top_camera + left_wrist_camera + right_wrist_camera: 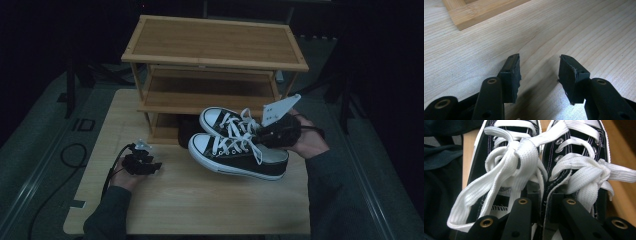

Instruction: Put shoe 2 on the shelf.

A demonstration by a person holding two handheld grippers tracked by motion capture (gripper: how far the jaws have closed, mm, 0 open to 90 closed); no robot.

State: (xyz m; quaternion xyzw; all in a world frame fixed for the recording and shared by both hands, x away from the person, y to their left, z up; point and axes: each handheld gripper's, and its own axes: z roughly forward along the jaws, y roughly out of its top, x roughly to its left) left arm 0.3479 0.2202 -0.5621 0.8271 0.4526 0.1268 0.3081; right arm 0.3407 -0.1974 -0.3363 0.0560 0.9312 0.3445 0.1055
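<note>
High view, bench: a pale wooden bench [190, 200] lies in a dim room, with a person's two forearms coming in from the bottom edge.
High view, shoe rack: a bamboo shoe rack [215, 42] with three shelves stands at the far side of the bench.
High view, sneakers: a pair of black sneakers [235, 150] with white laces and white toe caps is held side by side above the bench, just in front of the rack, toes pointing left.
High view, right gripper: the right gripper [272, 134] sits at the heel end of the sneakers, in the person's right hand [310, 142], with its grey plate [280, 109] tilted up.
High view, left gripper: the left gripper [156, 167] rests low over the bench at the left, well apart from the sneakers, a cable [112, 170] trailing back from it.
Left gripper view, fingers: the two black fingers [511, 75] stand spread with bare bench grain between them, holding nothing.
Left gripper view, rack: a corner of the rack's base shows at the top left.
Right gripper view, fingers: the fingers [534, 195] are drawn close together, pinching the inner collars of both sneakers where they meet.
Right gripper view, laces: white laces [524, 160] in loose bows drape over the tongues, and one loop hangs down at the left.
Right gripper view, sleeve: a dark sleeve [441, 175] lies at the left.
</note>
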